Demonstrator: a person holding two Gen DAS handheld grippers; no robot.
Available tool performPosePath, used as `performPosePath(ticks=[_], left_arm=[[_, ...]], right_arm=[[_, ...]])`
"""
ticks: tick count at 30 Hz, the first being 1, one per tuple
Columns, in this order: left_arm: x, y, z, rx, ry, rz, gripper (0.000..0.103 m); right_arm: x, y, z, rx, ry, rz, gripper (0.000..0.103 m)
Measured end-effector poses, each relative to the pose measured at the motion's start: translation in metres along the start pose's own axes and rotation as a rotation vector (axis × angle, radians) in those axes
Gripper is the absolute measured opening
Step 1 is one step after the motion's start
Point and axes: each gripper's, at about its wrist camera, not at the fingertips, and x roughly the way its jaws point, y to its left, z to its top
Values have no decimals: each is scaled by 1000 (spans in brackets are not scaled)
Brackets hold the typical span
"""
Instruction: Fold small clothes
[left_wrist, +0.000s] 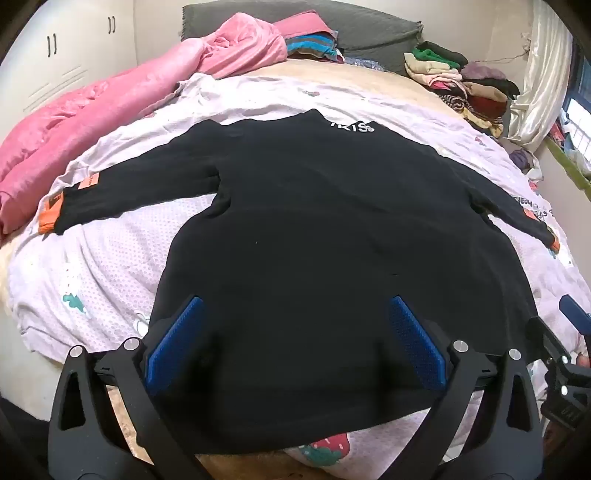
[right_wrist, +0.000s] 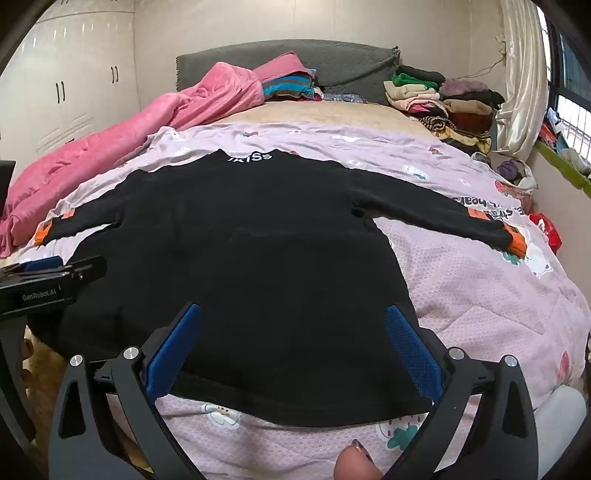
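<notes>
The black long-sleeved top with orange cuffs lies spread flat, sleeves out, mid-frame on the pink printed quilt, no fold yet made, while the left gripper and right gripper hover wide apart, empty, over its hem.

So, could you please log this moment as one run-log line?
stage: pre-fold | black top: flat on quilt, sleeves out | left gripper: open above hem | right gripper: open above hem

open quilt right — clothes pile behind
</notes>
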Motion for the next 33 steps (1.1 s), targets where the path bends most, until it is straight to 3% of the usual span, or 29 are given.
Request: performPosePath(ticks=[33], left_arm=[[-5,4,1,-8,-7,-10,94]], right_arm=[[2,6,-2,5,15,5,99]])
